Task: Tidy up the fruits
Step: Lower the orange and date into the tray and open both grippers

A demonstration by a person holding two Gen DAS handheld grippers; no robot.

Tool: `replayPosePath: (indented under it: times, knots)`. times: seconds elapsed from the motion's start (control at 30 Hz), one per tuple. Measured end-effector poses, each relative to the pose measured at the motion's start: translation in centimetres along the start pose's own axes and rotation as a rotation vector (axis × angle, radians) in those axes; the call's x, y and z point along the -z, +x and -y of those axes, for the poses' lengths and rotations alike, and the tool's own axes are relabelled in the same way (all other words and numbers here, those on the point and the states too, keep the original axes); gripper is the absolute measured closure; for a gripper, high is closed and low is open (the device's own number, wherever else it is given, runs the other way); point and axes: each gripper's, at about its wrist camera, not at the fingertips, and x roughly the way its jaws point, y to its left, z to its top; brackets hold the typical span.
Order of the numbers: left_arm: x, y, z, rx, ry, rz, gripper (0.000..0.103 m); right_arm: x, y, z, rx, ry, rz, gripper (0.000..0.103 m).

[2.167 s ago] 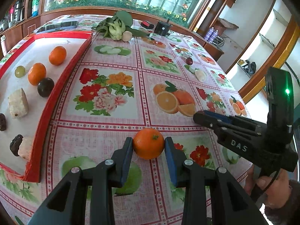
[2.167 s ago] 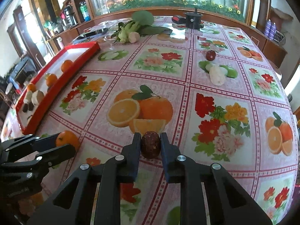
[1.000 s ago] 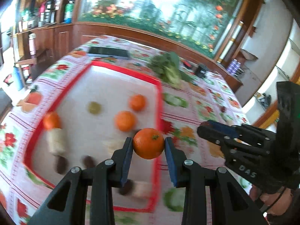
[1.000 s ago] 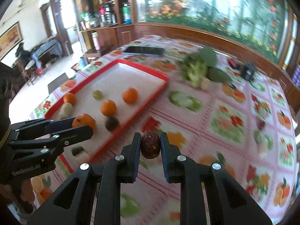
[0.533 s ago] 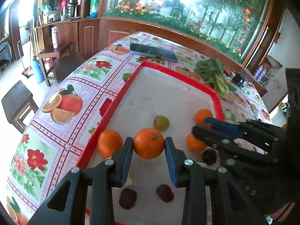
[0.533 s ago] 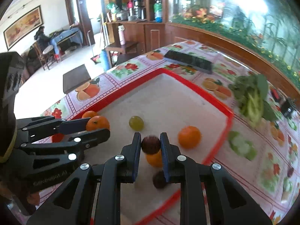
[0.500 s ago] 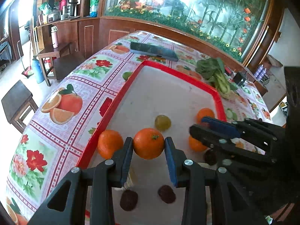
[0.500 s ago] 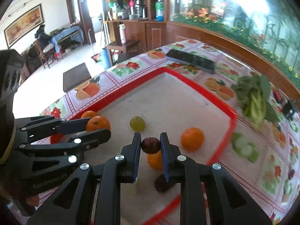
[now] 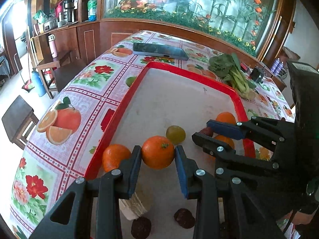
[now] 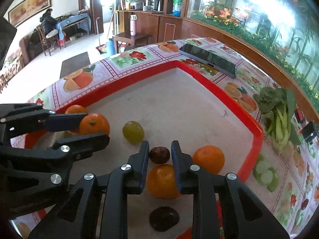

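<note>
Here, a red-rimmed tray (image 9: 127, 97) is seen holding oranges, a green grape (image 9: 175, 134) and dark dates. An orange (image 9: 158, 152) is clamped between the left gripper's (image 9: 158, 159) jaws, just above the tray's near left part. The right gripper's (image 10: 160, 155) jaws have just been opening; a date (image 10: 159, 155) sits loosely between them, beside two oranges.

Glossy red plastic tray (image 9: 127, 97); matt black plastic fingers (image 9: 131, 165); shiny tablecloth (image 9: 83, 91).
</note>
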Motion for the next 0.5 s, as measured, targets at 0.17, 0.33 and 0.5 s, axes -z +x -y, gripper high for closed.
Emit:
replayPosePath:
  times: [0.17,0.33,0.5]
  knots:
    - [-0.1,0.0,0.0,0.020,-0.022,-0.009,0.061,0.3,-0.1,0.5,0.017,0.012,-0.004,0.071]
    - [-0.2,-0.3,-0.2,0.048,-0.069,-0.013,0.045,0.6,-0.6,0.8,0.032,0.024,-0.009,0.071]
    - [0.1,-1.1,-0.2,0.033,-0.090,-0.003,0.041,0.7,-2.0,0.8,0.056,0.025,0.007,0.065]
